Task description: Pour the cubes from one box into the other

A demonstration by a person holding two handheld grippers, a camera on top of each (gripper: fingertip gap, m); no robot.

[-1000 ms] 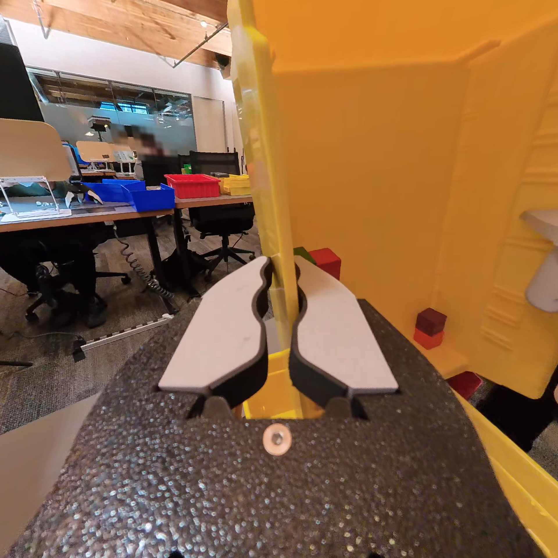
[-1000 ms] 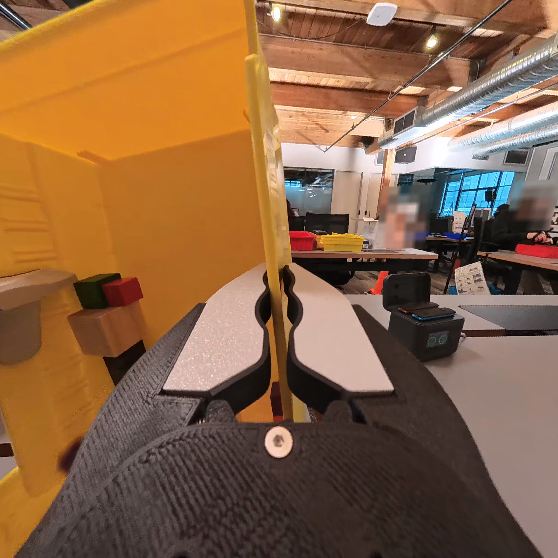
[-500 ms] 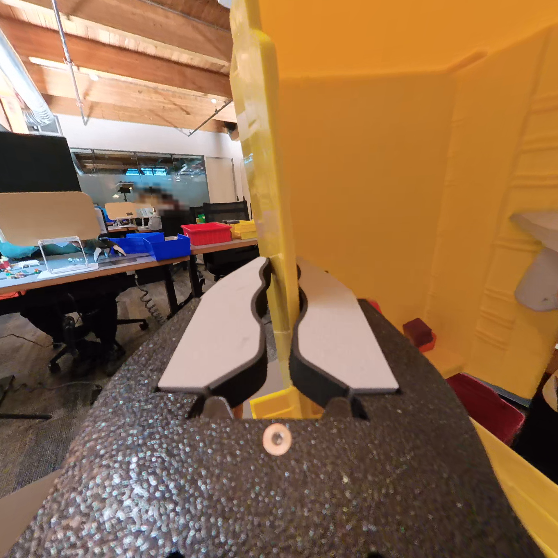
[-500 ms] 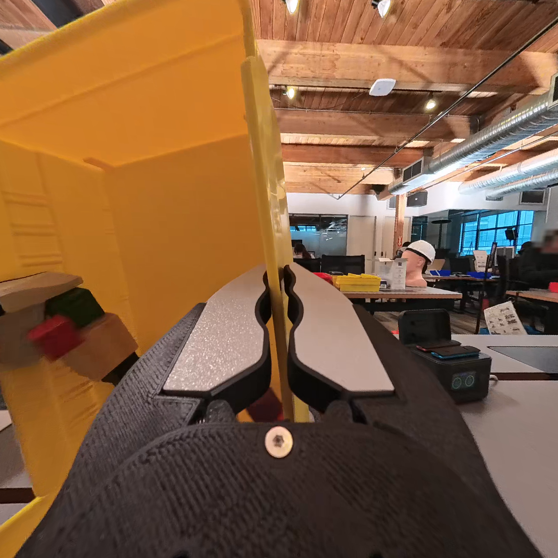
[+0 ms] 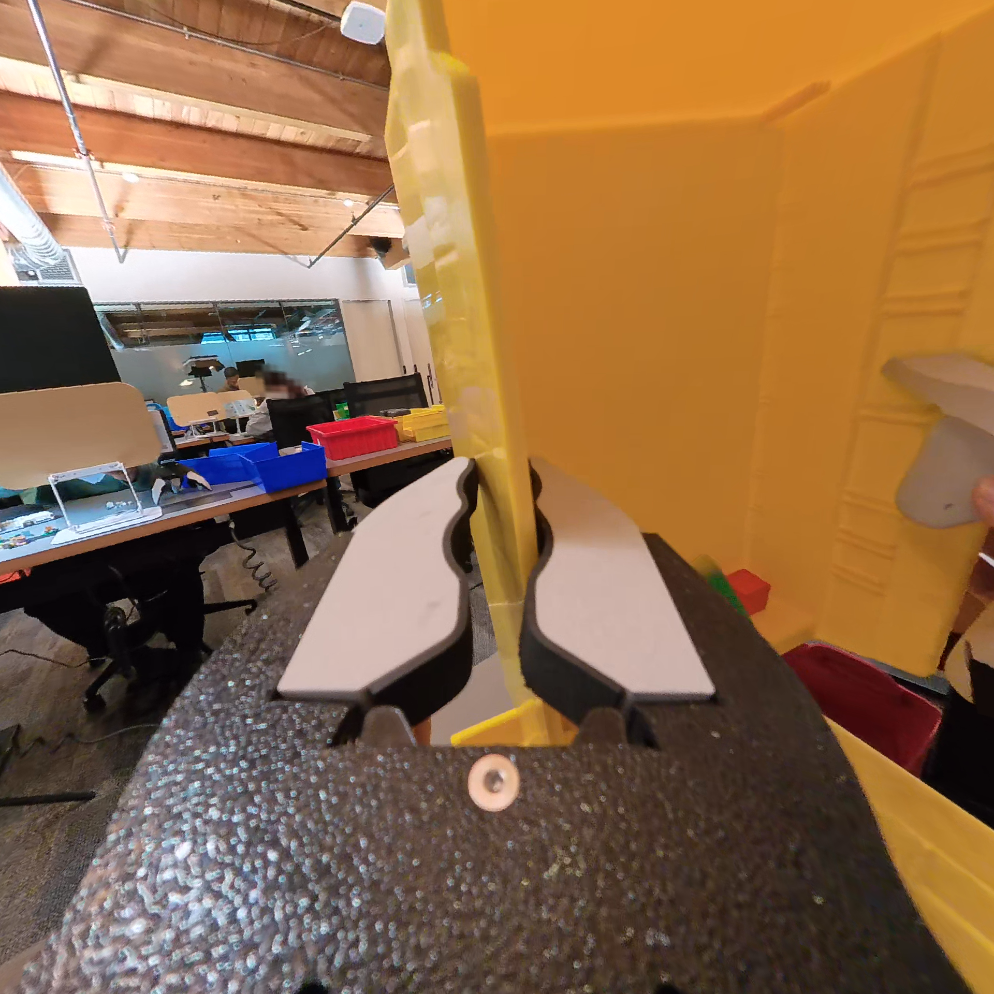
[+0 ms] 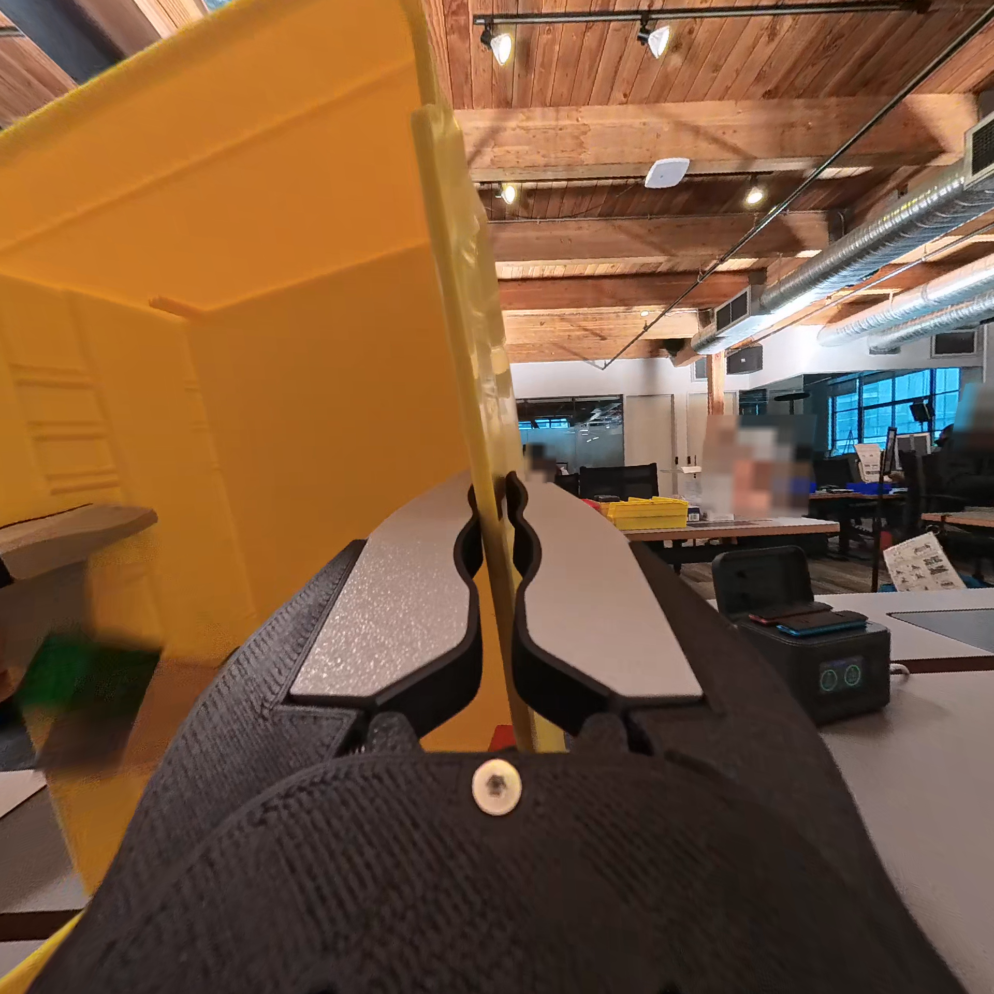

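Observation:
I hold a yellow box (image 5: 634,322) tipped up steeply, its bottom facing away. My left gripper (image 5: 503,484) is shut on its left side wall. My right gripper (image 6: 497,497) is shut on the opposite wall of the yellow box (image 6: 242,403). Cubes slide at the low end: a red cube (image 5: 747,589) and a green cube (image 5: 723,586) in the left wrist view, a blurred green cube (image 6: 80,683) in the right wrist view. Below the low end lies a second yellow box (image 5: 925,860) with a dark red cube (image 5: 860,699) over it. Each view shows the other gripper's finger on the far wall.
A grey table (image 6: 914,796) is under me, with a small black case (image 6: 801,640) on it at the right. Behind are office desks with a red bin (image 5: 355,435), blue bins (image 5: 279,468) and yellow bins (image 6: 645,511), chairs and seated people.
The yellow box has tipped up further and both views have swung toward the ceiling. The cubes have slid down toward the low end and some have dropped out of sight.

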